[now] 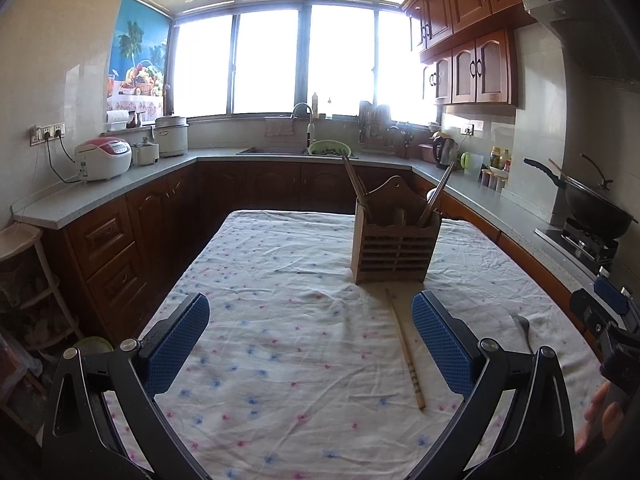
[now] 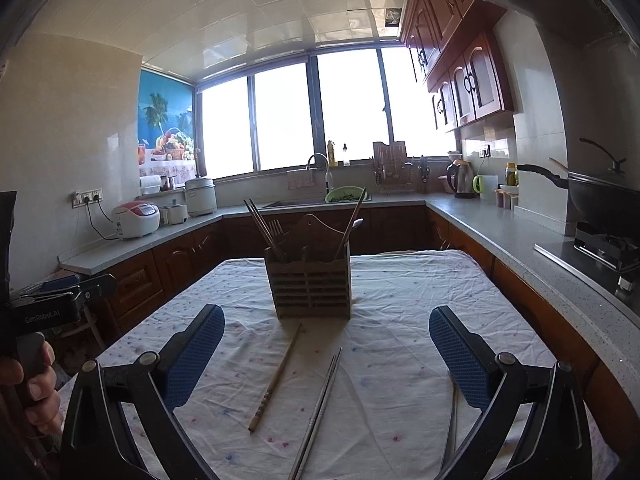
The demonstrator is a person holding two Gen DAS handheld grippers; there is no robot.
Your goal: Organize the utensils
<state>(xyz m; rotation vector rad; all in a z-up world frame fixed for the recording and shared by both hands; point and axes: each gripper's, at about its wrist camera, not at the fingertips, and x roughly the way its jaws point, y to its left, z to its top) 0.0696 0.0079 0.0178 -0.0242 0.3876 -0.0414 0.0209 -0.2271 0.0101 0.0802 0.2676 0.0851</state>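
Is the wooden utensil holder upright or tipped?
Upright: the wooden utensil holder stands flat on the tablecloth, chopsticks sticking up from it.

Bright daylight floods through the wide window (image 1: 304, 60) at top centre, washing out a kitchen where grey counter (image 1: 120, 184) wraps the frame's left, back and right over dark wooden cabinets (image 1: 476, 68), white tiled ceiling (image 2: 280, 20) above, flowered-cloth desk (image 1: 280, 320) below.

Slatted wooden holder (image 2: 312, 284) upright — bamboo chopstick (image 2: 276, 378), metal chopsticks (image 2: 318, 412) flat before it.
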